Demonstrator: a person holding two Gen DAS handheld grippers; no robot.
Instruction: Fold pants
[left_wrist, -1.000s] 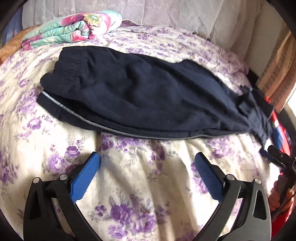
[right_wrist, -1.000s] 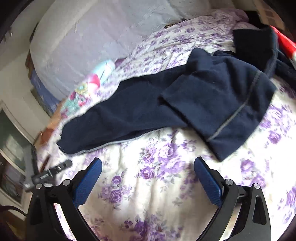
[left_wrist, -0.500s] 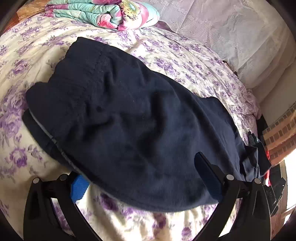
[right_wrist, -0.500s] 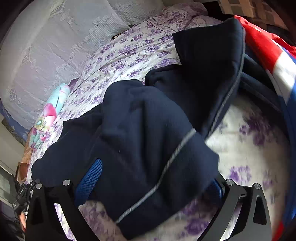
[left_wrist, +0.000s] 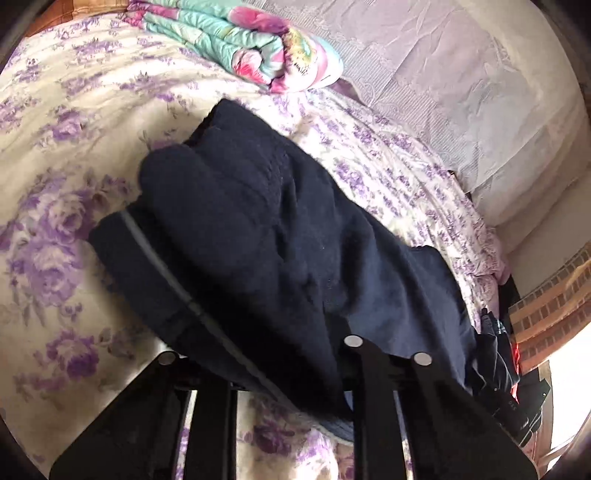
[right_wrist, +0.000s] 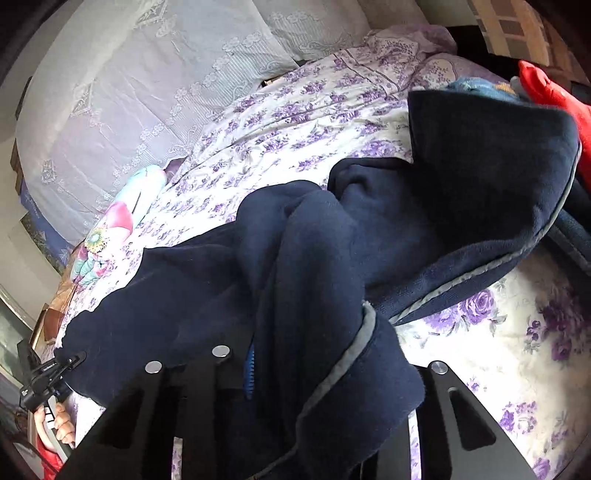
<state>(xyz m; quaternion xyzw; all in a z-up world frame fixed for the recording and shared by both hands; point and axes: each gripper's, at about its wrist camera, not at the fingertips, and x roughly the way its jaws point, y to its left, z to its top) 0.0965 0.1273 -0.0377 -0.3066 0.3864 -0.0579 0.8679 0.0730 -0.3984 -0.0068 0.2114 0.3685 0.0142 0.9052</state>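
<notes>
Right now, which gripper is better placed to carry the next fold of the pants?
Probably the right gripper: it grips the free leg end of the pants, already lifted and bunched. The left gripper is at the waistband end, better as an anchor.

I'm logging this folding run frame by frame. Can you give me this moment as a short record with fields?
surface: floral bedsheet
garment: navy pants, bunched, grey piping along the edge
left gripper: shut on the pants
right gripper: shut on the pants
nearby: folded floral blanket, white lace pillows, red cloth
fold: not yet done
</notes>
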